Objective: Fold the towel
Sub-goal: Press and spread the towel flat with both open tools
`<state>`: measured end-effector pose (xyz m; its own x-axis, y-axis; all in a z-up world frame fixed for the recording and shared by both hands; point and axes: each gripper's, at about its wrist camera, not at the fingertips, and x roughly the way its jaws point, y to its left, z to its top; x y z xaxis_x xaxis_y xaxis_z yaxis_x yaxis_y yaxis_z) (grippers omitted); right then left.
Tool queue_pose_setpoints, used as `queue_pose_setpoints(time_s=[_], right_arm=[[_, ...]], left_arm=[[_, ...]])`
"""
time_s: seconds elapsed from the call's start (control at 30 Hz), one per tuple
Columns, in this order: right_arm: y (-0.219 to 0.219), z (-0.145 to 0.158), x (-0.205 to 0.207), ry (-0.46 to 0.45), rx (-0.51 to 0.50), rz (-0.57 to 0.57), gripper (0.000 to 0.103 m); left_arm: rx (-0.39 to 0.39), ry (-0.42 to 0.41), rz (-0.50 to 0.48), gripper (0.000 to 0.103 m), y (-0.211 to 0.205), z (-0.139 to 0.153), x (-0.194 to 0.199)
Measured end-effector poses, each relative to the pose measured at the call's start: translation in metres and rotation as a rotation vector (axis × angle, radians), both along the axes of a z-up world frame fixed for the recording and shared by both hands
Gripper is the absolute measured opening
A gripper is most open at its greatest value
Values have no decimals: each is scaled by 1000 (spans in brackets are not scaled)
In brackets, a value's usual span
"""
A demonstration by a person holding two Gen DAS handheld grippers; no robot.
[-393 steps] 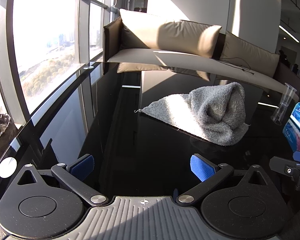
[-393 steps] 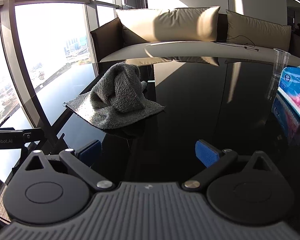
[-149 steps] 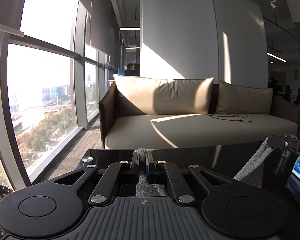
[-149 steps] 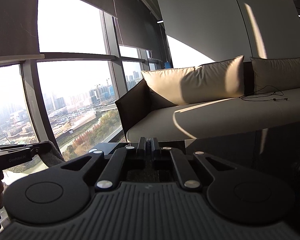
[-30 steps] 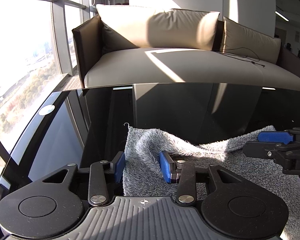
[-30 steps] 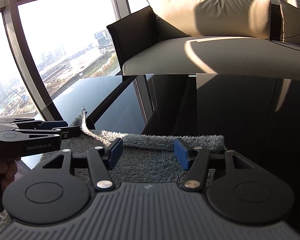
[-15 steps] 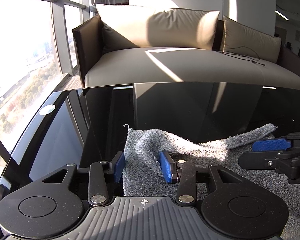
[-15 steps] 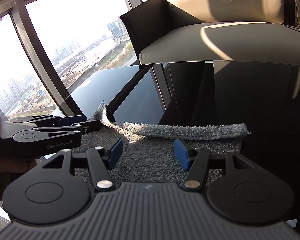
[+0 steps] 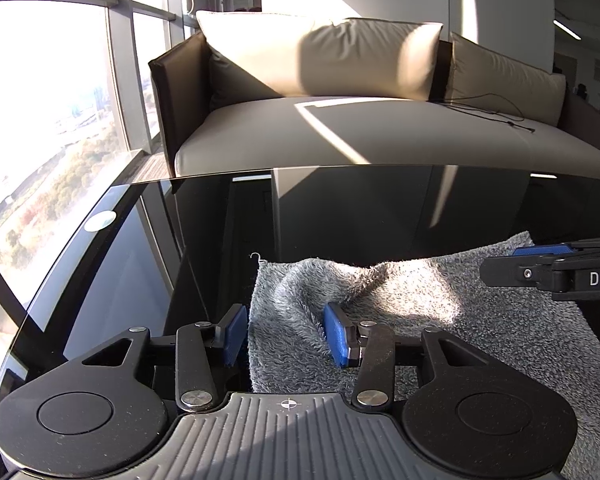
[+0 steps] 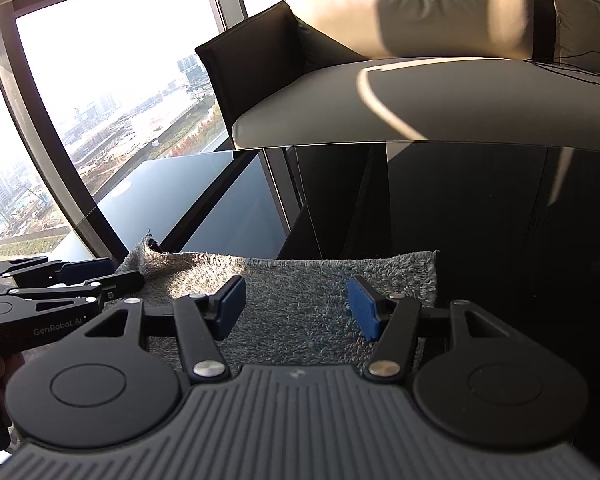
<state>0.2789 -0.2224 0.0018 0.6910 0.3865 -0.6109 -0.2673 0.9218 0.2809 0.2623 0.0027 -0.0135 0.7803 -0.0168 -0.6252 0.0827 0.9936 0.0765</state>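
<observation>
Towel (image 9: pixel 480 320), grey and fluffy, lies spread on the glossy black bench (image 9: pixel 340 216), its far-left corner rumpled into a raised fold. Left gripper (image 9: pixel 286 334) straddles that edge, released and just widened; right gripper (image 10: pixel 298 308) hovers released above flat cloth.

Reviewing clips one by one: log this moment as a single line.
stage: towel spread on black table | left gripper: jaws just opening, astride rumpled corner | right gripper: open over towel | fold: not yet done
</observation>
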Motion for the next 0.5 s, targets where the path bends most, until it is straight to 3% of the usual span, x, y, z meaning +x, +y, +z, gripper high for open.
queue_pose_setpoints(time_s=[0.2,0.3,0.4,0.5], right_arm=[[-23,7,-28,16,113,-103,62],[-25,13,-49,1,84,-98,64],[-31,19,-77,-17,74,-93,65],[-40,18,-101,-5,93,-85,65]], left_arm=[[-35,-1,26,50,3,13,-30],[-32,-3,12,63,3,20,-48],[-23,-12,4,66,7,29,-72],[-71,-15,17,75,16,34,-97]])
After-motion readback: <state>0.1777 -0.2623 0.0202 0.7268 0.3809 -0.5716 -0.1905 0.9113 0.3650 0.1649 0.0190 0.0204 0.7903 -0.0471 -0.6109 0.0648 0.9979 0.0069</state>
